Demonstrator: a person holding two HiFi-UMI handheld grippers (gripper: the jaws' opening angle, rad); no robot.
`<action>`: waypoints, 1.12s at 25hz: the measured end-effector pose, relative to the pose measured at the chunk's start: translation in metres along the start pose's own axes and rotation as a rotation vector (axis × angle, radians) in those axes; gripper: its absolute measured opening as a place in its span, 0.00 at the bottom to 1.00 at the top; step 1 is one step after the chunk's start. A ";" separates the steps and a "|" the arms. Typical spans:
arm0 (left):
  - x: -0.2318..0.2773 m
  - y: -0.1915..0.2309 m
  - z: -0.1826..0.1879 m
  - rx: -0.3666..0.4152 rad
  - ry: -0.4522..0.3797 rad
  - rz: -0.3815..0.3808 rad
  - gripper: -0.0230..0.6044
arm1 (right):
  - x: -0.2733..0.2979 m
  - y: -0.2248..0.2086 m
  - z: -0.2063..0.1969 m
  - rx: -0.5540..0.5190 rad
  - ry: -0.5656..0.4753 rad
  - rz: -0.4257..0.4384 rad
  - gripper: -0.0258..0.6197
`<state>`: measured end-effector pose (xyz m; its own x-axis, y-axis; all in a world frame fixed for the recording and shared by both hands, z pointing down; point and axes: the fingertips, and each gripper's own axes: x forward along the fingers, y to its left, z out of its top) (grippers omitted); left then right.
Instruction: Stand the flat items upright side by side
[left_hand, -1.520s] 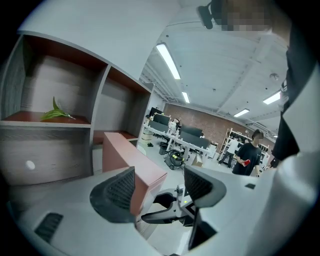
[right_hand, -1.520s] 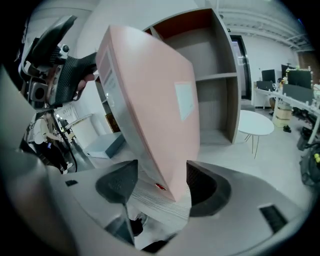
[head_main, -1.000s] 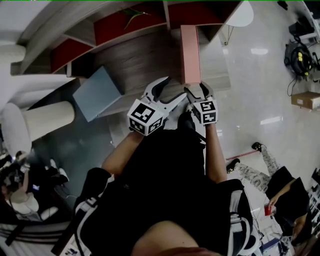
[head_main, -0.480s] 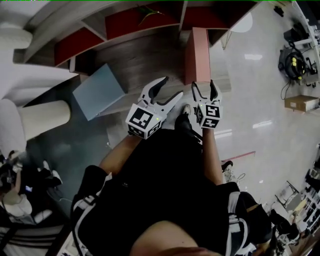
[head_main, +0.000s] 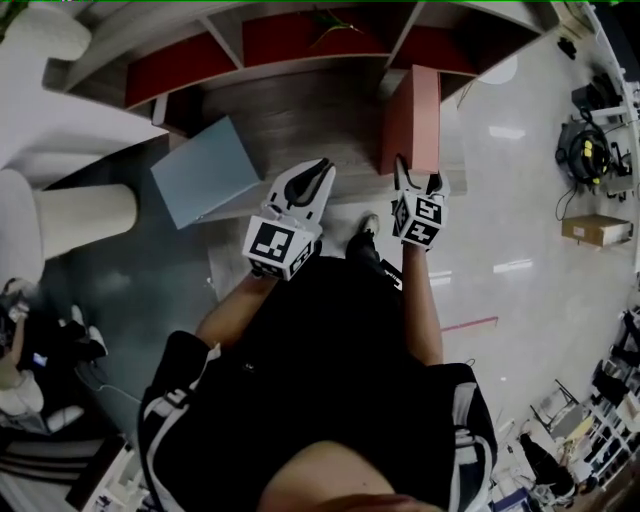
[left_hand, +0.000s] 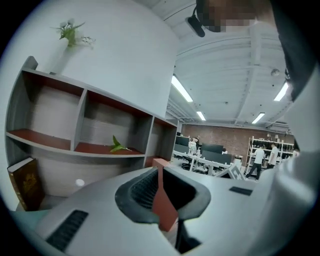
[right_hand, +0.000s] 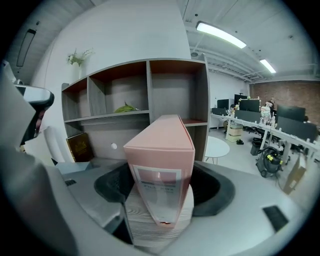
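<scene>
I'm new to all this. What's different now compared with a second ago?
The left gripper has just closed its jaws, with nothing between them. The right gripper has opened its jaws slightly wider; the pink box file stands between them, ungripped. Unchanged: the box file stays upright on the desk, and the blue-grey folder lies flat to its left.

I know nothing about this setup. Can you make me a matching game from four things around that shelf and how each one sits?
Things:
1 pink box file
2 blue-grey folder
3 brown book
4 green leaf

States:
A on a red shelf board
B upright, out on the wooden desk
C lying flat
D standing low at the shelf unit's left end

Pairs: 1-B, 2-C, 3-D, 4-A
</scene>
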<state>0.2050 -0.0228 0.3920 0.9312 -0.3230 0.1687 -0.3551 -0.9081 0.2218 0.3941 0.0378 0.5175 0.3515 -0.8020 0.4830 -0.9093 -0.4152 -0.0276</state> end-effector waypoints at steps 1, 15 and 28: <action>-0.003 0.004 -0.001 -0.006 0.003 0.007 0.11 | 0.002 -0.001 0.001 0.003 -0.001 -0.010 0.56; -0.031 0.036 0.001 -0.024 -0.026 0.079 0.10 | -0.004 0.007 0.013 0.046 -0.016 -0.029 0.50; -0.044 0.062 0.010 -0.042 -0.071 0.102 0.10 | -0.035 0.066 0.009 -0.002 -0.020 0.116 0.49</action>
<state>0.1429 -0.0677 0.3882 0.8930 -0.4324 0.1246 -0.4500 -0.8582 0.2469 0.3236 0.0344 0.4906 0.2483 -0.8529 0.4593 -0.9446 -0.3183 -0.0804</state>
